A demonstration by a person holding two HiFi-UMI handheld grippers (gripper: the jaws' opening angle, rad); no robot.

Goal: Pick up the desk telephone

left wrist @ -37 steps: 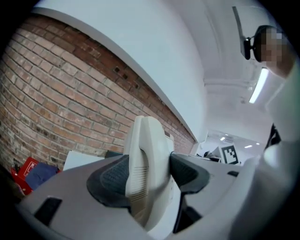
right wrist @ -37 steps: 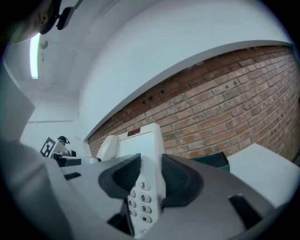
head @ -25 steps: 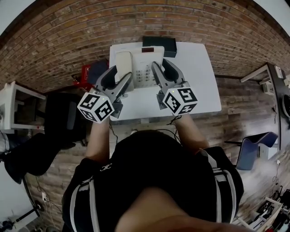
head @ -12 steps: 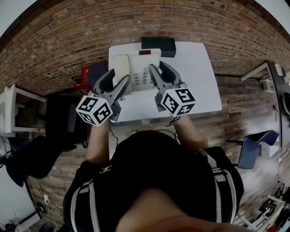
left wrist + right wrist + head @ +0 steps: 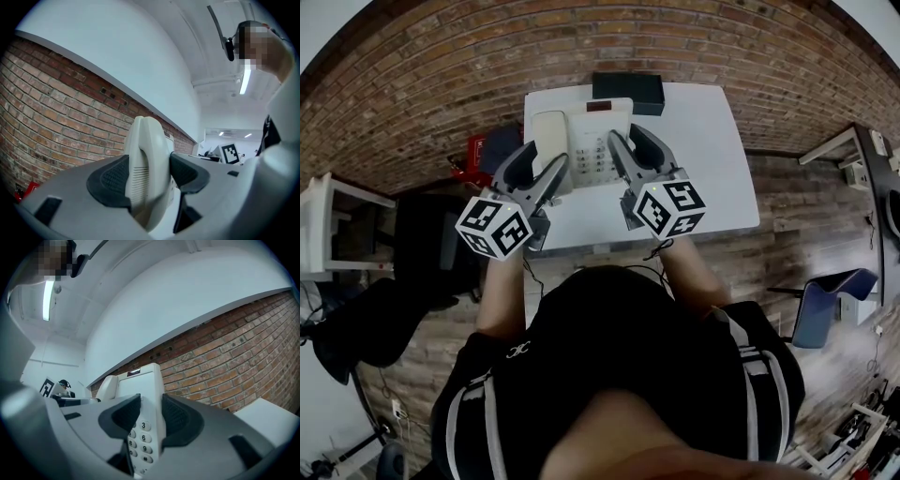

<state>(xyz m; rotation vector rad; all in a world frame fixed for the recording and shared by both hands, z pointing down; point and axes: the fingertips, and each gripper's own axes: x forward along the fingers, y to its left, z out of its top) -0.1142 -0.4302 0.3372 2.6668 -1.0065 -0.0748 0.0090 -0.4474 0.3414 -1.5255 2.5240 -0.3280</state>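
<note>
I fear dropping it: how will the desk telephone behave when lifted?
Likely rigid: the desk telephone looks like hard plastic. Its handset is a separate piece and might shift, though the left gripper is shut on it.

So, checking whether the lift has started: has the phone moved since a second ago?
No: the phone still overlaps the black box's near edge, as before.

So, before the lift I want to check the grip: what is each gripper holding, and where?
Both hold the telephone: the left gripper clamps its handset, the right gripper clamps the right edge beside the keypad.
</note>
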